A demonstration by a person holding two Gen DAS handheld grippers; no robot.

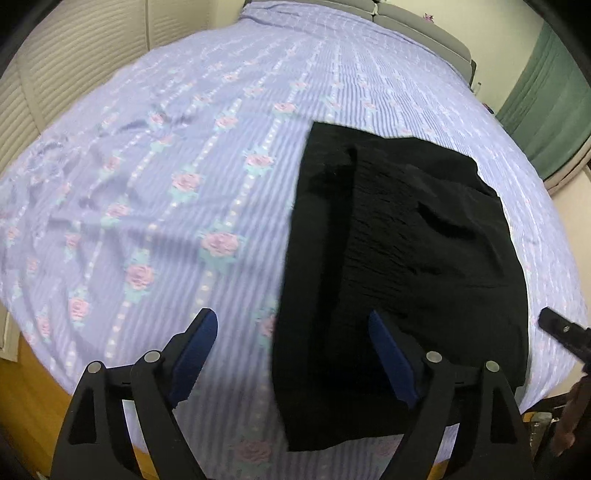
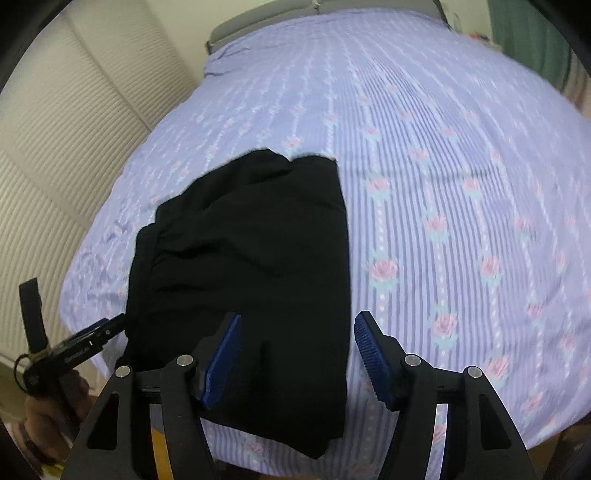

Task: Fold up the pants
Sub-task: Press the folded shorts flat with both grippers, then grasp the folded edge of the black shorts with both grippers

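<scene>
Black pants (image 1: 399, 258) lie folded into a compact stack near the front edge of the bed; they also show in the right wrist view (image 2: 251, 266). My left gripper (image 1: 291, 325) is open and empty, hovering above the pants' left edge. My right gripper (image 2: 297, 328) is open and empty, hovering above the pants' right edge. The right gripper's tip (image 1: 554, 325) shows at the right of the left wrist view. The left gripper (image 2: 88, 339) and the hand holding it show at the lower left of the right wrist view.
The bed is covered by a lilac striped sheet with pink roses (image 1: 184, 166), also in the right wrist view (image 2: 461, 203). A louvred cupboard door (image 2: 55, 129) stands on the left. A green curtain (image 1: 546, 103) hangs at the right. Grey headboard cushions (image 1: 406, 22) lie at the far end.
</scene>
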